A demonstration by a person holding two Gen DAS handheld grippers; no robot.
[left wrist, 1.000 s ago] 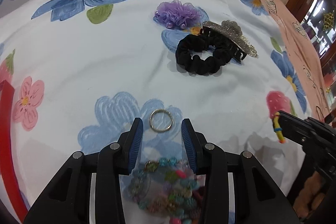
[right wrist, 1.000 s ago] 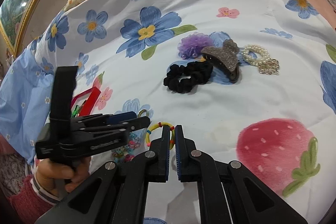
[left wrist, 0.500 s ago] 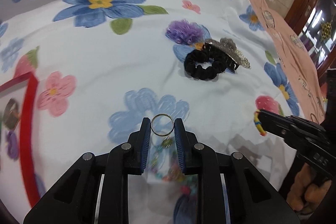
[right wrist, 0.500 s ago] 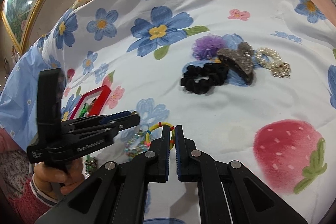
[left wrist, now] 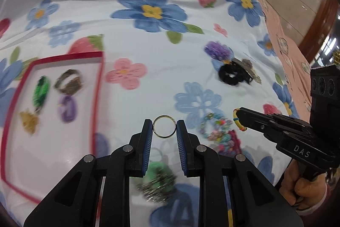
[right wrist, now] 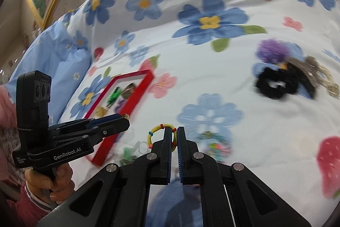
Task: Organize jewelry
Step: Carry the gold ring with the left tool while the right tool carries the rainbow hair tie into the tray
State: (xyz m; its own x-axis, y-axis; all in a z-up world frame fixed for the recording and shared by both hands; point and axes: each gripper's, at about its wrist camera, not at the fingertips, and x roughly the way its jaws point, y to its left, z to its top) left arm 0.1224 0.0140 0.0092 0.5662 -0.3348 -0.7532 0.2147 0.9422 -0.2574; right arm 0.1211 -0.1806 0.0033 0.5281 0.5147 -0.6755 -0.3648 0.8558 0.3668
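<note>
We found the left gripper (left wrist: 164, 128) clenched on a thin metal ring (left wrist: 164, 126), pinched edge-on between its blue pads above the bedsheet (left wrist: 148, 52). The right gripper (right wrist: 174, 135) was closed on a yellow beaded ring (right wrist: 156, 133). The red-rimmed tray (left wrist: 98, 86) lay ahead and to the left of the left tongs, its long side running away from them; we judged this hand the nearer. It held a green piece (left wrist: 41, 92), a purple piece (left wrist: 68, 109), a dull metal ring (left wrist: 69, 80) and a gold piece (left wrist: 28, 121). A beaded bracelet (left wrist: 214, 129) lay on the sheet just right of the tongs.
</note>
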